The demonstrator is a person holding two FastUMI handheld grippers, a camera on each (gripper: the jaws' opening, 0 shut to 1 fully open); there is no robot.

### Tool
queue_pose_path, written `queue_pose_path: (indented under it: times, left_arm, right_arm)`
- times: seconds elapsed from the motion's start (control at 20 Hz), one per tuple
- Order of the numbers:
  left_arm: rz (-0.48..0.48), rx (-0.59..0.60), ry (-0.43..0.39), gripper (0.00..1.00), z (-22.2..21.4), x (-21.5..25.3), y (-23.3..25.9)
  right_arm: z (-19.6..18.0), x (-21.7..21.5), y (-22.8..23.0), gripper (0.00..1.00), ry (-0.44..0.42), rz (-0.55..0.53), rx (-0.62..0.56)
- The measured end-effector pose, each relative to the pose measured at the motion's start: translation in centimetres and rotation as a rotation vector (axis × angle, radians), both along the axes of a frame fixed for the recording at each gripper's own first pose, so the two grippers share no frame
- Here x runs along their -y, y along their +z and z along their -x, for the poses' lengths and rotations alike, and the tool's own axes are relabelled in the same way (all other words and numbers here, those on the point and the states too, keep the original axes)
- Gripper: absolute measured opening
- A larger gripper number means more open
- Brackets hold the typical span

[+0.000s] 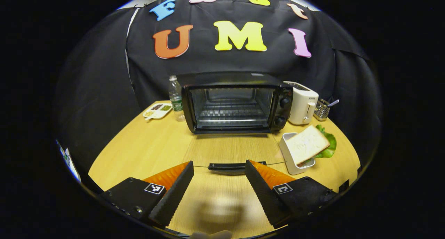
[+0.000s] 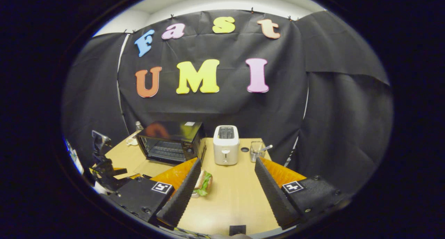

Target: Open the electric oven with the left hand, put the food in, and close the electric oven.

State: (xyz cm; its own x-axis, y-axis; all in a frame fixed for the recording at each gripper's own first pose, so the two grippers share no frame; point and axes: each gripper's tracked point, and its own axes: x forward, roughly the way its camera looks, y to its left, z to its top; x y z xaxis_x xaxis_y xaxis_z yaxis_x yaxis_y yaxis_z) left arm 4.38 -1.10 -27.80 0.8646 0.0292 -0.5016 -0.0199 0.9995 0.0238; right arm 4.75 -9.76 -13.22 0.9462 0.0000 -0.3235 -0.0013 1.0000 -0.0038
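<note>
Oven [image 1: 236, 106] door [image 1: 229, 152] down flat toward left gripper [image 1: 219, 178] (fingers wide, empty).

Glossy black oven [image 1: 236, 103], smooth wooden table [image 1: 146, 152]

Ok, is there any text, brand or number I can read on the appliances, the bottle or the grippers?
None of it can be read.
Toaster: a small mark high on its front, too blurred to read.
Water bottle: the label is too small to read.
Oven: nothing legible by its knobs.
Left gripper and right gripper: square black-and-white markers, patterns rather than words.
</note>
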Motion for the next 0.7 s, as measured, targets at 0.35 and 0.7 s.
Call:
queue_pose_path:
  times: [0.35,0.7]
  left_arm:
    - [-0.003,0.198,0.015,0.97,2.2,-1.1,12.5]
    - [0.015,0.333,0.034,0.97,4.2,-0.4,21.3]
  right_arm:
    - [-2.9,-2.2,-11.5,1.00,0.109,-0.074,-0.168]
    - [-6.8,-5.0,-18.9,1.00,0.199,-0.172,-0.283]
